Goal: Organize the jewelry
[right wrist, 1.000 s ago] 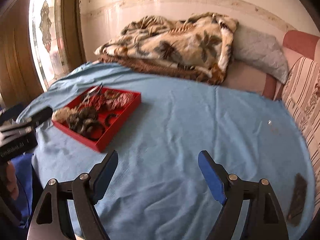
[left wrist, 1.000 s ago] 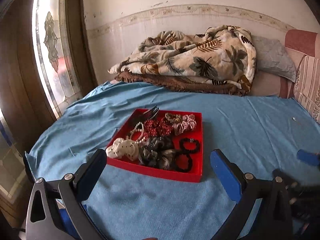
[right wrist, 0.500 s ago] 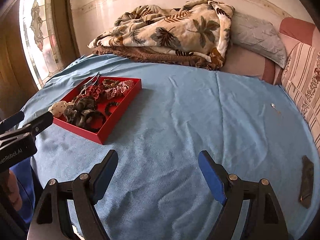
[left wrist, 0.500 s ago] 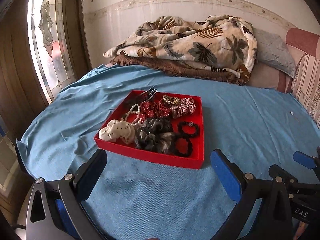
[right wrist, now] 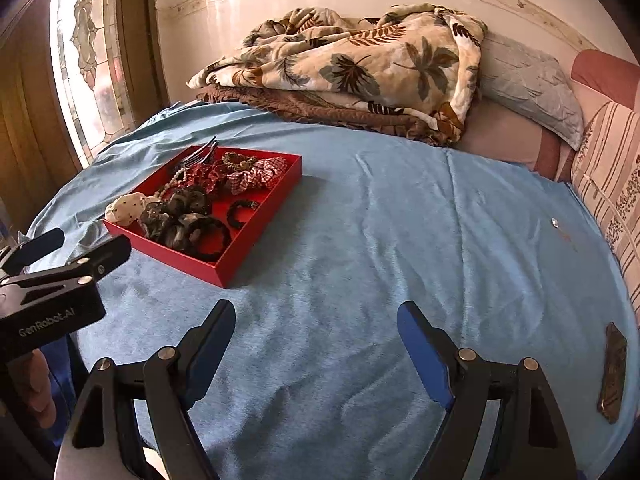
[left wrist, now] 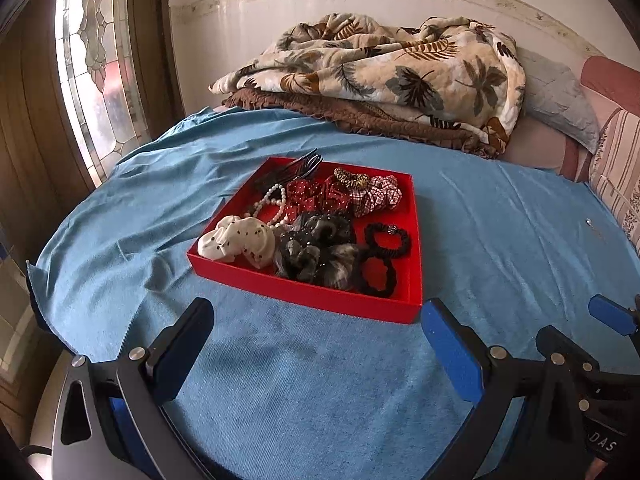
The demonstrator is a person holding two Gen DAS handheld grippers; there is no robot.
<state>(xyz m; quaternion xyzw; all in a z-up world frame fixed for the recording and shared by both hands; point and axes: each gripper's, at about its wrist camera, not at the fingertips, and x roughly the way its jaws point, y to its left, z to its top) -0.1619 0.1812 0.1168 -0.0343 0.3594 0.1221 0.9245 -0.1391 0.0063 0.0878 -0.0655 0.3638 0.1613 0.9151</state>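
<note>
A red tray [left wrist: 312,294] sits on the blue cloth, just beyond my left gripper [left wrist: 316,328], which is open and empty. It holds a white dotted scrunchie [left wrist: 236,242], dark scrunchies [left wrist: 316,248], black hair ties [left wrist: 386,240], red and checked scrunchies [left wrist: 376,196], a pearl bracelet [left wrist: 274,206] and black clips [left wrist: 296,168]. In the right wrist view the tray [right wrist: 248,252] lies to the front left of my right gripper [right wrist: 316,328], which is open and empty over bare cloth. The left gripper [right wrist: 76,260] shows at that view's left edge.
A leaf-print quilt [left wrist: 392,76] on a brown blanket lies at the back, with a grey pillow [left wrist: 560,96] to its right. A small shiny item [right wrist: 555,222] and a dark flat object [right wrist: 612,372] lie on the cloth at right. A stained-glass window [left wrist: 92,72] is at left.
Both grippers have moved forward and tilted down toward the bed. The tray now looks closer in both views. Both stay open.
</note>
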